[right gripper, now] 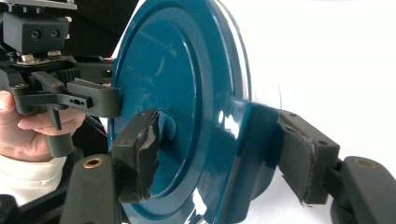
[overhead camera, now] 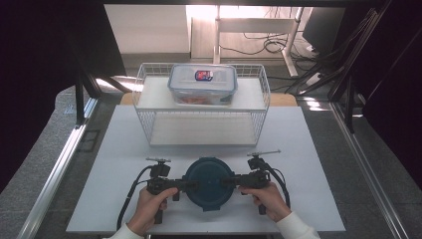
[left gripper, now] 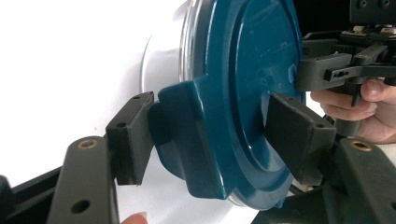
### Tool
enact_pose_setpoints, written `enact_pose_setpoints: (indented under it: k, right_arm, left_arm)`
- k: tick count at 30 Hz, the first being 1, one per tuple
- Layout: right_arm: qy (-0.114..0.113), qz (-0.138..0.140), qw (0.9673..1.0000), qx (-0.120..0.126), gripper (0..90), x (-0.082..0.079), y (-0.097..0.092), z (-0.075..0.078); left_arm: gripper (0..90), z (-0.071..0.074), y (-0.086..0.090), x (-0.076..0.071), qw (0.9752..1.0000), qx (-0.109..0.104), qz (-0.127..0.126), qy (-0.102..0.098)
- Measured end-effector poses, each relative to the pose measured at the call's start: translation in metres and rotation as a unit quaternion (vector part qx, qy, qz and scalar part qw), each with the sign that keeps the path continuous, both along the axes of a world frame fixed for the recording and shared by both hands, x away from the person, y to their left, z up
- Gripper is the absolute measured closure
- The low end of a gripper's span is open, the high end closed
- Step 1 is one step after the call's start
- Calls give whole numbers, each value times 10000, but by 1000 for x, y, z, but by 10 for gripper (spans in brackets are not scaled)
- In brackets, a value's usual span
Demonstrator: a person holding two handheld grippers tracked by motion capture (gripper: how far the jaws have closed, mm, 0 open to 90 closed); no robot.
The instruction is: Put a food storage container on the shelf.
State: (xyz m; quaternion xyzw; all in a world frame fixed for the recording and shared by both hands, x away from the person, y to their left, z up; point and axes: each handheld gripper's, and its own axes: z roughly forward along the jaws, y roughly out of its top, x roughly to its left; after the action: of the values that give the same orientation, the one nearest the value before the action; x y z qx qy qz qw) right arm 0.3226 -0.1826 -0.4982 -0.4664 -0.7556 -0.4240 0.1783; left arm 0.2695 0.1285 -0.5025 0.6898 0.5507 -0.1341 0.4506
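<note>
A round clear container with a dark teal lid point(overhead camera: 209, 183) sits on the white board near the front edge, between my two grippers. My left gripper point(overhead camera: 191, 184) comes in from the lid's left side. In the left gripper view point(left gripper: 210, 135) one pad presses the outside of a latch flap point(left gripper: 187, 135) and the other rests on the lid's top. My right gripper point(overhead camera: 226, 181) grips the opposite side. In the right gripper view point(right gripper: 215, 154) one pad lies on the lid's top and the other against that side's latch flap point(right gripper: 254, 140).
A white wire two-level rack point(overhead camera: 149, 99) stands behind the round container. A rectangular clear box with a blue-rimmed lid point(overhead camera: 203, 82) rests on the rack's top shelf. The white board point(overhead camera: 308, 199) lies on a dark table with metal rails at both sides.
</note>
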Motion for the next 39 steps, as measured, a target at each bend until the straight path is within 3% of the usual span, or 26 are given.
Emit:
enact_pose_setpoints:
  k: [9,15,18,28,39]
  right_arm:
    - [-292,61,9995,-33,375,-9,-1,7]
    - [-545,86,9984,-129,376,-12,0,12]
    - [-652,94,9977,-130,376,-13,-1,16]
    - [-1144,166,9932,-147,377,-22,-1,38]
    - [-1269,229,9914,-205,377,-20,1,45]
  left_arm:
    - [405,9,3,-4,9994,-1,33,-337]
    - [402,9,2,-5,9993,8,-50,-369]
    - [403,14,1,-7,9988,10,-71,-494]
    - [404,31,1,-16,9961,46,-87,-879]
    - [403,33,3,-14,9954,9,-73,-960]
